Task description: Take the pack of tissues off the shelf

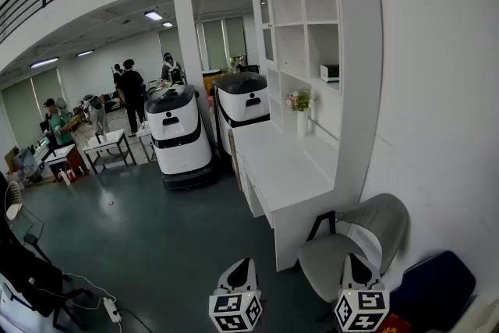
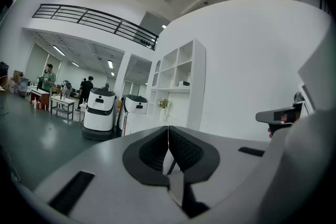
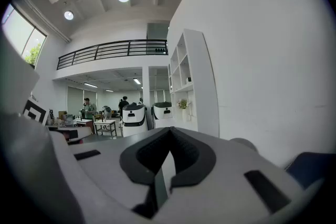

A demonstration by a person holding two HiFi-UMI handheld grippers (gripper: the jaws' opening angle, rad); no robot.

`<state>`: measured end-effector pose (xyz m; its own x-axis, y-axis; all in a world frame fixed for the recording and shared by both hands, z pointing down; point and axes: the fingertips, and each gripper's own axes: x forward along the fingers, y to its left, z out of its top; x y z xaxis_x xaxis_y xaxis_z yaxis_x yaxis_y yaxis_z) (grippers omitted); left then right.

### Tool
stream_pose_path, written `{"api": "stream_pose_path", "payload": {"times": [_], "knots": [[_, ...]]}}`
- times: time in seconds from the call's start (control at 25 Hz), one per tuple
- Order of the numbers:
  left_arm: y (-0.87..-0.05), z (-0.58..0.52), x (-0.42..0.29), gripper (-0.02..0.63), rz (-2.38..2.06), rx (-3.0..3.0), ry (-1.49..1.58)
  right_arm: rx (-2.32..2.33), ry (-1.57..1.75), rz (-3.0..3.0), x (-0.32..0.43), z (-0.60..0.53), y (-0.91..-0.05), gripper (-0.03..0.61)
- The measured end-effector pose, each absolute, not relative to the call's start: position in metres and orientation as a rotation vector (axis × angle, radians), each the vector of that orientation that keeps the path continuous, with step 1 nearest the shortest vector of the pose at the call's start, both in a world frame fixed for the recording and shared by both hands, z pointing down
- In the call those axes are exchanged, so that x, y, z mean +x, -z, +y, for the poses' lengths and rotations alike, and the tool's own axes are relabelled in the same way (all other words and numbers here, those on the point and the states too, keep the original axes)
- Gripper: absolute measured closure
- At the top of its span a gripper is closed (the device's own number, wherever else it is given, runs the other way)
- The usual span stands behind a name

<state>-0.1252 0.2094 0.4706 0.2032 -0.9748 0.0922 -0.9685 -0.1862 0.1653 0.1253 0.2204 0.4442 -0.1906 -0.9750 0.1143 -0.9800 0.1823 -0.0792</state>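
Note:
The pack of tissues [image 1: 329,72] is a small white box in a middle compartment of the tall white shelf unit [image 1: 359,51], which stands on a white desk [image 1: 284,168] against the right wall. It shows small and far off in the left gripper view [image 2: 184,83] and the right gripper view [image 3: 189,80]. Both grippers are low at the bottom of the head view, well short of the desk. My left gripper [image 1: 243,265] [image 2: 168,128] is shut with nothing in it. My right gripper [image 1: 352,261] [image 3: 169,131] also has its jaws together and holds nothing.
A vase of flowers [image 1: 300,109] stands on the desk under the shelves. A grey chair [image 1: 351,246] sits between me and the desk. Two white service robots [image 1: 179,136] [image 1: 242,101] are parked to the desk's left. People and small tables are far back left. A power strip [image 1: 111,310] lies on the floor.

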Motion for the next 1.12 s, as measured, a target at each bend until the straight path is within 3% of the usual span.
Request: {"api": "stream_pose_path", "payload": {"times": [1.12], "knots": [[-0.466,0.223,-0.096,0.592,-1.717,2.427,0.042,2.015,-0.309,-2.372,0.136,0.237,-0.457,0.572]]}}
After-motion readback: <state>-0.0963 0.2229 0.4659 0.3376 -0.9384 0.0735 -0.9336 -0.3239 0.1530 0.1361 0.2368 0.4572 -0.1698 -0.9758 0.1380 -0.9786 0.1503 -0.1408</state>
